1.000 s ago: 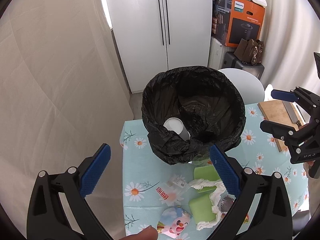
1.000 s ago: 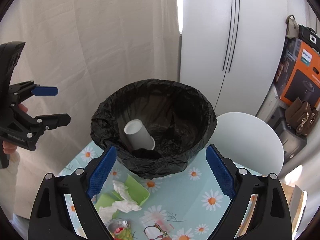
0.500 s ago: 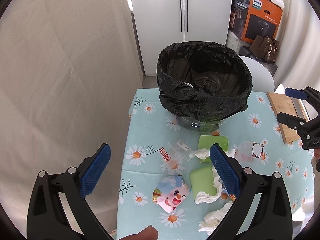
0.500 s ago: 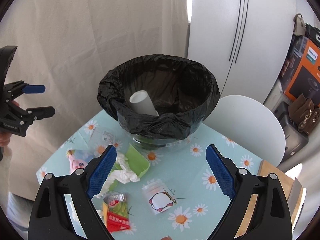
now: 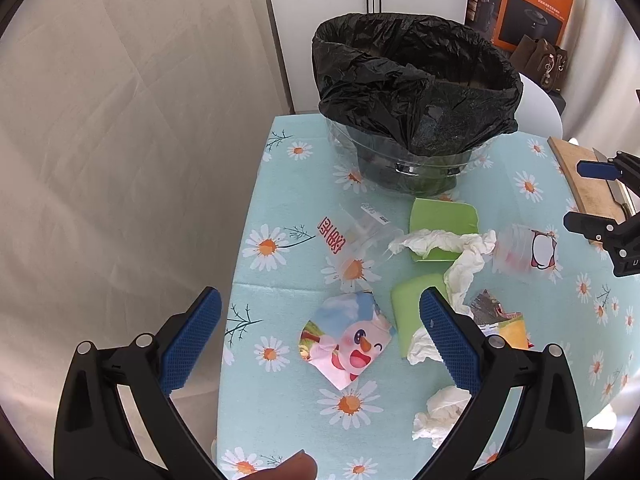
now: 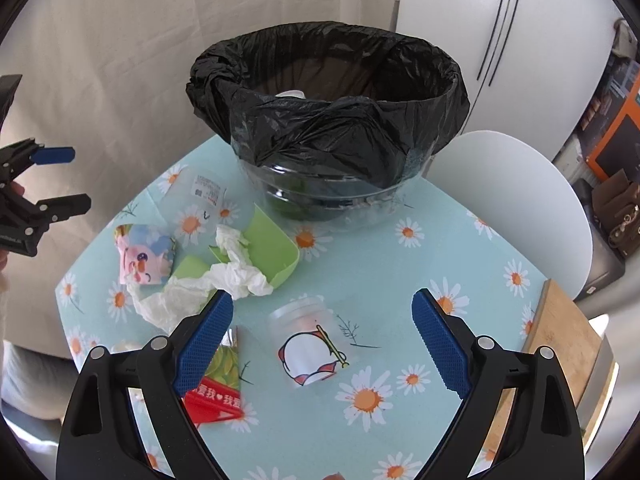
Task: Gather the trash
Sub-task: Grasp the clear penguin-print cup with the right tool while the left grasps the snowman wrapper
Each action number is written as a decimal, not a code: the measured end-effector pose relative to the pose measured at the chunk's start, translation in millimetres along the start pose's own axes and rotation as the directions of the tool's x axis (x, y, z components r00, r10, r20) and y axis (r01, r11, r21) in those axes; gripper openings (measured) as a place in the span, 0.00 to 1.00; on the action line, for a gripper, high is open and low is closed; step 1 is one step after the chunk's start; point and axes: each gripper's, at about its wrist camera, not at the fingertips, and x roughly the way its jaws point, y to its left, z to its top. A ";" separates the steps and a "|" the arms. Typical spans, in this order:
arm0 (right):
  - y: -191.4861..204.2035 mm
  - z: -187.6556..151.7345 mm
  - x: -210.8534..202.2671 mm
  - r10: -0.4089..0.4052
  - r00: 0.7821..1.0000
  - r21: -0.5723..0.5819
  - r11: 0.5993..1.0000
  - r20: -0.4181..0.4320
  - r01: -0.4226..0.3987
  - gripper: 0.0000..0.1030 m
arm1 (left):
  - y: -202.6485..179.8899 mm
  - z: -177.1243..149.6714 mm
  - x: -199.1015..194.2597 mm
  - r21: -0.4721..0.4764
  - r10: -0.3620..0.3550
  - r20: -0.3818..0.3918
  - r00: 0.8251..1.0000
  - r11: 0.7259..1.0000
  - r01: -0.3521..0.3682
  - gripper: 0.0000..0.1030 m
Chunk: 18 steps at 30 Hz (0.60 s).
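A clear bin lined with a black bag (image 5: pixel 416 92) (image 6: pixel 332 96) stands at the table's far side; a white cup rim (image 6: pixel 290 94) shows inside. Trash lies in front: a cartoon wrapper (image 5: pixel 346 340) (image 6: pixel 144 254), a clear plastic bag with red print (image 5: pixel 360 236), green boxes (image 5: pixel 442 220) (image 6: pixel 272 248), crumpled tissue (image 5: pixel 460 248) (image 6: pixel 228 276), a clear cup with a cartoon label (image 5: pixel 524 250) (image 6: pixel 308 344) and a red-green snack packet (image 6: pixel 220 388). My left gripper (image 5: pixel 320 336) is open above the cartoon wrapper. My right gripper (image 6: pixel 322 340) is open above the clear cup.
The table has a light blue daisy cloth (image 5: pixel 288 380). A wooden cutting board (image 6: pixel 560 344) with a knife lies at its right edge. A white chair (image 6: pixel 516 184) stands behind the table. A white curtain hangs on the left, a fridge and boxes behind.
Both grippers have pulled back and away from over the bin toward the near side of the table. More trash on the cloth has come into view. Both stay open.
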 end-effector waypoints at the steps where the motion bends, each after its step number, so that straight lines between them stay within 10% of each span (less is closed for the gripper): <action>1: 0.0 -2.1 4.6 0.004 1.000 -0.003 1.000 -0.016 -0.004 0.84 | 0.5 -2.8 4.5 -0.005 -0.014 -0.007 1.000 1.000 0.014 0.94; 18: 1.4 -14.7 78.3 -0.024 0.974 -0.030 0.999 -0.224 0.018 0.84 | 24.6 -32.5 95.0 0.027 -0.137 -0.183 0.974 0.989 0.144 0.94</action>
